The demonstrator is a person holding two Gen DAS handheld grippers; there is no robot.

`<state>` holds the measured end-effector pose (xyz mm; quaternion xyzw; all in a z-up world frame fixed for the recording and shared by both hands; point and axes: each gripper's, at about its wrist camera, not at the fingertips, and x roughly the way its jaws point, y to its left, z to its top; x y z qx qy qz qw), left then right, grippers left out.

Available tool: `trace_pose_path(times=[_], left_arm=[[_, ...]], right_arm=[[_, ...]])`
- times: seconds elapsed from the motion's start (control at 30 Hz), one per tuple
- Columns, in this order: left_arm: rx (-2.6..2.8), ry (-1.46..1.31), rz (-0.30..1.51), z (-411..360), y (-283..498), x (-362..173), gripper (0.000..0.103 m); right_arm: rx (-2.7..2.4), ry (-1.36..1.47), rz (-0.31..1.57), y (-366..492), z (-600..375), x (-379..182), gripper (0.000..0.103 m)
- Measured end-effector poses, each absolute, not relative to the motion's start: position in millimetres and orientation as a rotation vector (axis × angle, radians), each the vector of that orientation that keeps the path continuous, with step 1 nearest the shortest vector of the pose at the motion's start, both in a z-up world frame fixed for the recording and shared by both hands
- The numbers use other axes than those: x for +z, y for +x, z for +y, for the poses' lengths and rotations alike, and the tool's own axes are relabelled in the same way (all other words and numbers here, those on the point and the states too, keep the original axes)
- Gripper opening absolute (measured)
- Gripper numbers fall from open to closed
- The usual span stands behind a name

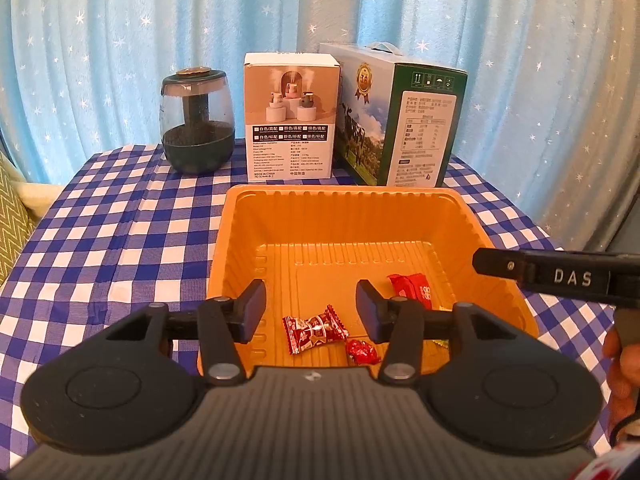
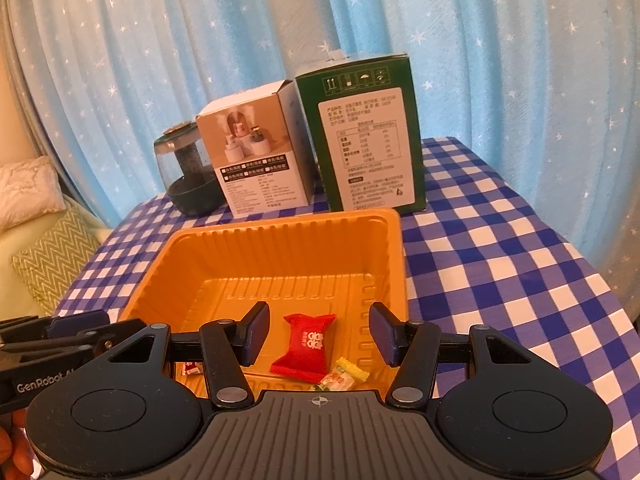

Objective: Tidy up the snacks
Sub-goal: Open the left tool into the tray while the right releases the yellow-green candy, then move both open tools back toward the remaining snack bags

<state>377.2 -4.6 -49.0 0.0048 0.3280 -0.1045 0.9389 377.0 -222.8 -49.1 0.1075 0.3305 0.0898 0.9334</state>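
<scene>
**Stock entry: snacks gathered in tray, both claws empty**

Item 1. Orange ribbed plastic tray point(image 1: 400, 216), set on the desk under a blue-and-white checked cloth point(image 1: 120, 216). It appears to serve as the collecting bin, with every visible snack lying on its floor.

Item 2. Red-and-white twist-wrapped candy point(image 1: 314, 329), flat on the tray floor, below and between the fingers of the left claw point(image 1: 311, 310). That claw hangs over the tray's near edge with jaws apart, holding nothing.

Item 3. Small round candy in shiny red foil point(image 1: 363, 352), just beside item 2, near the left claw's right finger.

Item 4. Red pillow-shaped packet with white lettering point(image 2: 305, 346), lying between the fingers of the right claw point(image 2: 319, 332), whose jaws are likewise spread and empty.

Item 5. Yellow-and-green wrapped sweet point(image 2: 340, 376), touching or just beside item 4, at the near edge of the right wrist view.

Background, probably props: dark green humidifier with clear dome point(image 1: 197, 120), white product carton point(image 1: 291, 120), green handled gift box point(image 1: 400, 116), against a blue star-print curtain point(image 1: 120, 40).
</scene>
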Motion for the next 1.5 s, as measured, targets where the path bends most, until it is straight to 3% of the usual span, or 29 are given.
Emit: trace_pose_path(times=[0.9, 1.13, 1.5], left_arm=[[-0.258, 0.079, 0.664, 13, 265, -48, 0.052], [-0.267, 0.073, 0.672, 19, 222, -53, 0.054], [-0.237, 0.067, 0.721, 31, 183, -78, 0.062]], right_arm=[[0.179, 0.202, 0.664, 273, -235, -38, 0.056], [0.158, 0.229, 0.699, 232, -236, -53, 0.062], [0.161, 0.281, 0.812, 166, -225, -93, 0.063]])
